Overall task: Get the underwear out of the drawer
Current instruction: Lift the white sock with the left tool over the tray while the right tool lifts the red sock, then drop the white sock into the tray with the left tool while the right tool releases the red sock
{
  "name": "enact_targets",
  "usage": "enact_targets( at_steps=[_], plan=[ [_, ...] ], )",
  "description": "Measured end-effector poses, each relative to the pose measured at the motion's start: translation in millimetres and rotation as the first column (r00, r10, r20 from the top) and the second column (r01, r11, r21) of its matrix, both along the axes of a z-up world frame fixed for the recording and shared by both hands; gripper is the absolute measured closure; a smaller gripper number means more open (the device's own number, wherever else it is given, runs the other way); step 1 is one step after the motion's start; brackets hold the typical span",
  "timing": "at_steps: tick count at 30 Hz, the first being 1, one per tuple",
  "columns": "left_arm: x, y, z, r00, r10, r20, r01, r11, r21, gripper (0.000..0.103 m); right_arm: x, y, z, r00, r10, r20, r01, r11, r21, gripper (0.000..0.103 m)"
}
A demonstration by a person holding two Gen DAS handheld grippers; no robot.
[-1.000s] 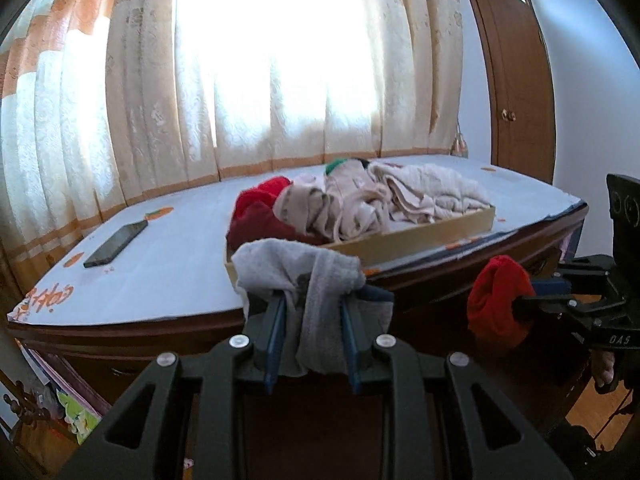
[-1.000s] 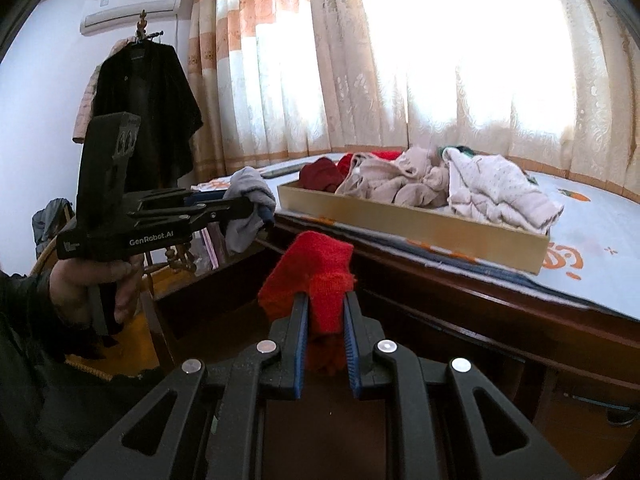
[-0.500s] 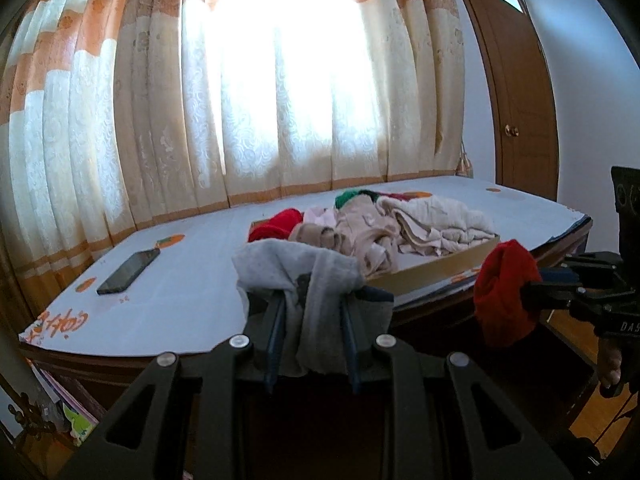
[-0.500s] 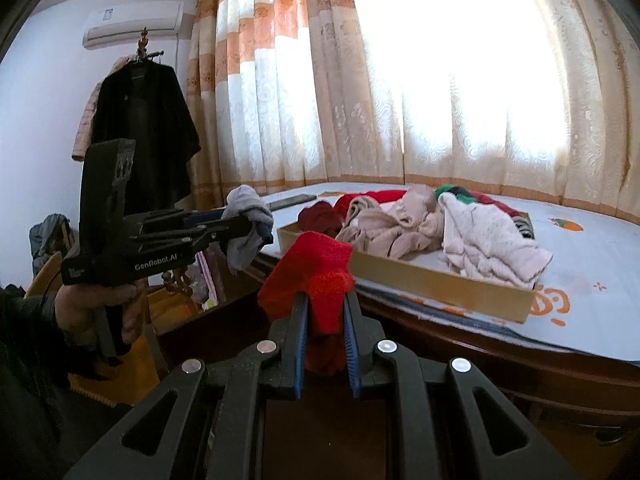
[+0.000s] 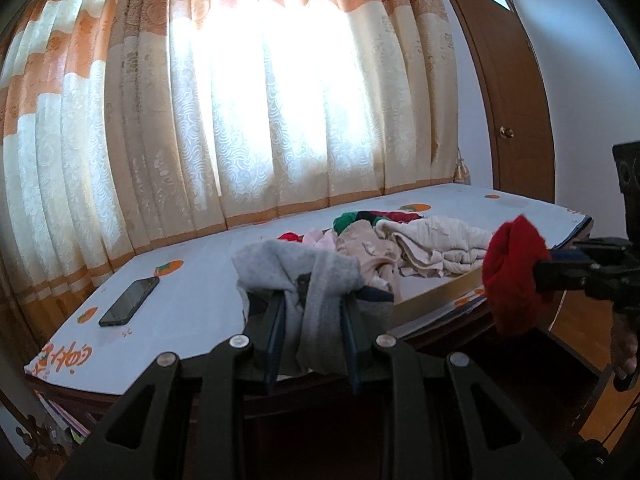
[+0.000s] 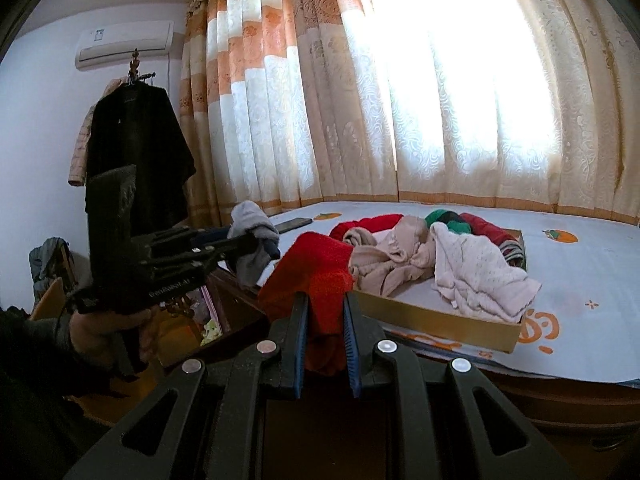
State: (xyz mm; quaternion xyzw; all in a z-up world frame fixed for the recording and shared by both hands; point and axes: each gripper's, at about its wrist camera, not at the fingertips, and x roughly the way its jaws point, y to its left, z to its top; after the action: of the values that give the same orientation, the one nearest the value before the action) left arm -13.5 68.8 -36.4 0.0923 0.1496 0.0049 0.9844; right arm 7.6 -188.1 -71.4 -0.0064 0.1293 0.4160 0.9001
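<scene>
While clamped, red underwear fills right hand-held gripper.

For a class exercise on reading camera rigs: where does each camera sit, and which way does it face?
Left wrist view: on the left gripper, clamping a grey knit garment, facing the curtained window; the right gripper's side shows.
Right wrist view: on the right gripper, clamping a red fleecy garment, facing the same window; the person's left hand shows.
Shared: shallow wooden drawer of clothes and black phone.
</scene>
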Motion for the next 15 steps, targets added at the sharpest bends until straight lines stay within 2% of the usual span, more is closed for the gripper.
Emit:
enact_targets(
  at_steps=[6, 15],
  plan=[
    [10, 0, 8, 1.000, -0.011, -0.012, 0.011, 1.000, 0.013, 0.079, -2, 2, 19, 1.000, 0.002, -0.005, -0.002, 1.000, 0.023, 0.085],
    [27, 3, 17, 1.000, -0.009, -0.021, 0.010, 0.999, 0.050, 0.079, 6, 14, 52, 0.999, -0.005, 0.038, 0.005, 1.000, 0.003, 0.085]
  ],
)
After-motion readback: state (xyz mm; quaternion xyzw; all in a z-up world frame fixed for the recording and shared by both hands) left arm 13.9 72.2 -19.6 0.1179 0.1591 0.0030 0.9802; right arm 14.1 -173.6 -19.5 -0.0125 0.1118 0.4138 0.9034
